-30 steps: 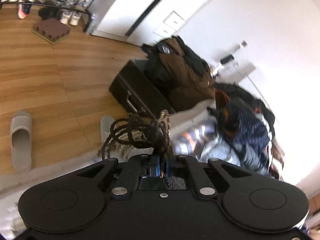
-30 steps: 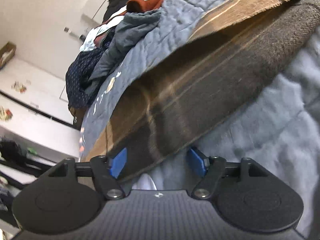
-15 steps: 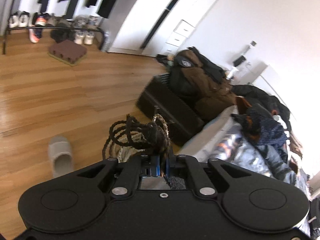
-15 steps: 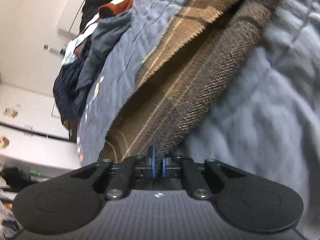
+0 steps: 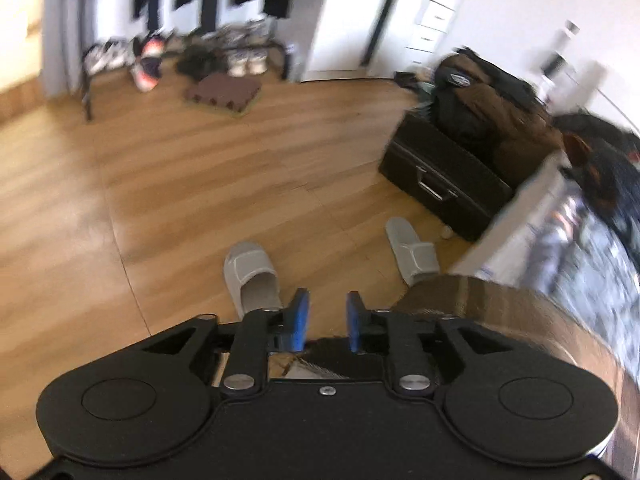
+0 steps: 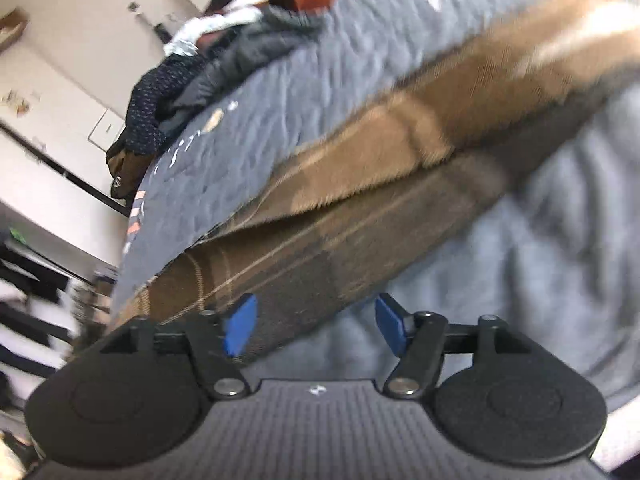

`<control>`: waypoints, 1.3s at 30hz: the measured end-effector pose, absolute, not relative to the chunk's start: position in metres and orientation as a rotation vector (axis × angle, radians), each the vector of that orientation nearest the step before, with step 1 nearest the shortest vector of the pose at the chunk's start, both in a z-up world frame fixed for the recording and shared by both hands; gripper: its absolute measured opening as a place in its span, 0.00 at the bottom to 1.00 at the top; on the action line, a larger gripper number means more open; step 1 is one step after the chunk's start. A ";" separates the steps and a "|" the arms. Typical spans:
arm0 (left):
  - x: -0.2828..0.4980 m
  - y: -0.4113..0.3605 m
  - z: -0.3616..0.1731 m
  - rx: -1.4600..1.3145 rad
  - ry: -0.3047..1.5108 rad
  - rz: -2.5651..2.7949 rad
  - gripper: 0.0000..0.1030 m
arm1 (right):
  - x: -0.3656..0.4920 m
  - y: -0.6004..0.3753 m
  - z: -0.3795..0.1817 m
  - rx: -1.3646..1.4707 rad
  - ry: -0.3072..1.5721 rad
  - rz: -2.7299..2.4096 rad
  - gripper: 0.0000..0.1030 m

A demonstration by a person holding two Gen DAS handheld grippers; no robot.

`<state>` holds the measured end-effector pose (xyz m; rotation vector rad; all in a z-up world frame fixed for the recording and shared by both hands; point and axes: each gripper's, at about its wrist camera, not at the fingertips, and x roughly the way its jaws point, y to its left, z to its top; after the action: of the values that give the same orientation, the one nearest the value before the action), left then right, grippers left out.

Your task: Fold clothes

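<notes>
Both tongs have sprung apart since half a second ago, left tongs (image 5: pixel 327 316) and right tongs (image 6: pixel 316 328) empty, leaving the brown plaid scarf (image 6: pixel 360 208) doubled on the bed's grey quilt (image 6: pixel 304 80) just ahead of them, so 1 fold looks laid.

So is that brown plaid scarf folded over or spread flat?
Folded over. In the right wrist view the brown plaid scarf shows a lighter frayed-edged layer lying on a darker one, on the grey quilt.
</notes>
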<state>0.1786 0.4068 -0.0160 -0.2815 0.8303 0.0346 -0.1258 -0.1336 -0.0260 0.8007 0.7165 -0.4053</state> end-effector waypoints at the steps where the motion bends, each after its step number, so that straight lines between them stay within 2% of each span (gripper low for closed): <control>1: 0.171 0.390 -0.004 -0.251 0.815 -0.010 0.42 | -0.132 -0.135 -0.022 0.765 0.714 -0.407 0.68; 3: 0.156 0.355 0.019 -0.190 0.783 -0.098 0.51 | -0.142 -0.139 -0.016 0.719 0.701 -0.410 0.69; 6: 0.134 0.303 0.054 -0.098 0.732 -0.229 0.52 | -0.151 -0.145 -0.009 0.692 0.684 -0.403 0.70; 8: 0.119 0.268 0.077 -0.037 0.697 -0.315 0.56 | -0.159 -0.149 -0.003 0.678 0.667 -0.396 0.70; 9: 0.107 0.246 0.086 -0.027 0.692 -0.359 0.63 | -0.161 -0.150 0.000 0.663 0.665 -0.394 0.70; 12: 0.067 0.186 0.102 0.020 0.668 -0.495 0.66 | -0.170 -0.153 0.009 0.607 0.657 -0.385 0.70; 15: 0.027 0.133 0.107 0.064 0.657 -0.587 0.74 | -0.178 -0.155 0.017 0.571 0.643 -0.376 0.70; 21: -0.028 0.078 0.093 0.185 0.658 -0.726 0.76 | -0.202 -0.169 0.028 0.548 0.628 -0.385 0.70; 30: -0.047 0.051 0.099 0.102 0.688 -0.698 0.82 | -0.244 -0.213 0.049 0.515 0.597 -0.421 0.70; 39: -0.085 -0.001 0.087 0.137 0.715 -0.668 0.82 | -0.279 -0.257 0.052 0.470 0.606 -0.427 0.71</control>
<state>-0.0853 -0.0007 0.0869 0.1375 0.7153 -0.6685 -0.2792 -0.2569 0.0520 0.4703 0.6062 -0.4269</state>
